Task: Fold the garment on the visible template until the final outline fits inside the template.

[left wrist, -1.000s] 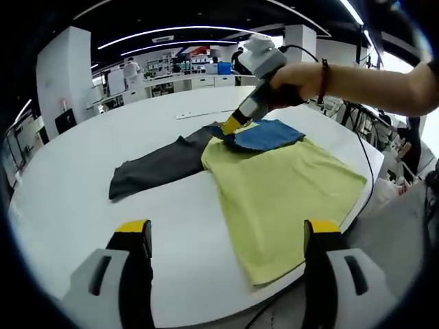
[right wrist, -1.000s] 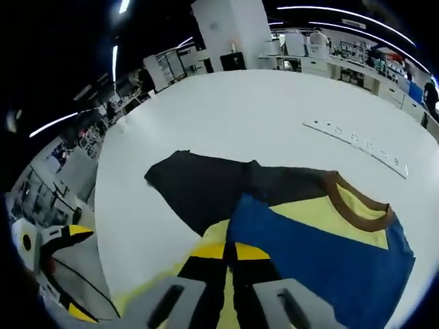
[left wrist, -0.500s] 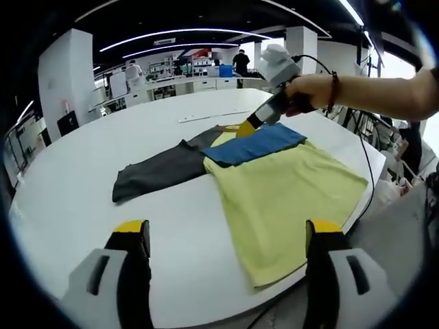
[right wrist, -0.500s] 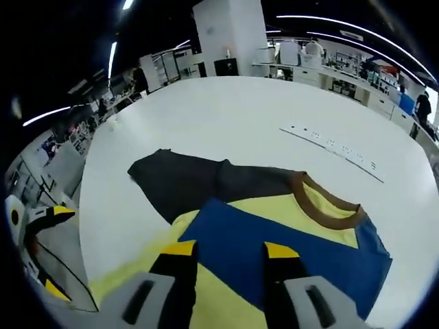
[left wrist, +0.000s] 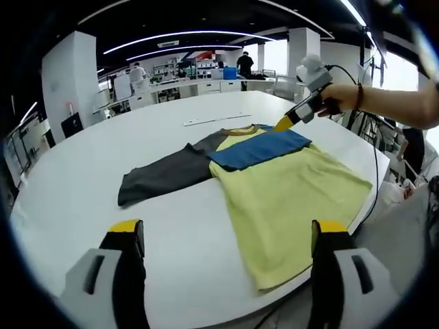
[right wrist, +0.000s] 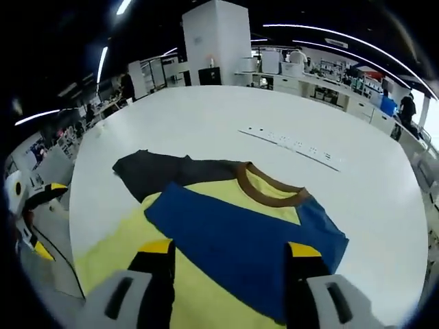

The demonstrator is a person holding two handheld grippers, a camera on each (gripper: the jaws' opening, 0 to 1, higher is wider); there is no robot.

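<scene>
A yellow T-shirt point(left wrist: 291, 199) lies flat on the white table point(left wrist: 89, 144). Its blue sleeve point(left wrist: 260, 147) is folded across the chest and its dark grey sleeve point(left wrist: 161, 175) sticks out to the left. My left gripper point(left wrist: 228, 227) hangs open over the table's near edge, short of the shirt. A hand holds my right gripper point(left wrist: 284, 125) just above the shirt's far edge by the collar. In the right gripper view the right gripper point(right wrist: 230, 248) stands open over the blue sleeve point(right wrist: 233, 229), holding nothing, with the brown collar point(right wrist: 267, 193) and grey sleeve point(right wrist: 154, 171) beyond.
A long white strip with marks point(right wrist: 291, 144) lies on the table past the collar, also seen as the strip point(left wrist: 209, 120). The left gripper point(right wrist: 41, 205) shows at the table's edge. Desks, pillars and people stand far behind. A cable runs off the table's right side.
My right gripper has opened, let go of the blue sleeve and drawn back from the shirt. The sleeve now lies flat across the chest. The left gripper has barely moved.
</scene>
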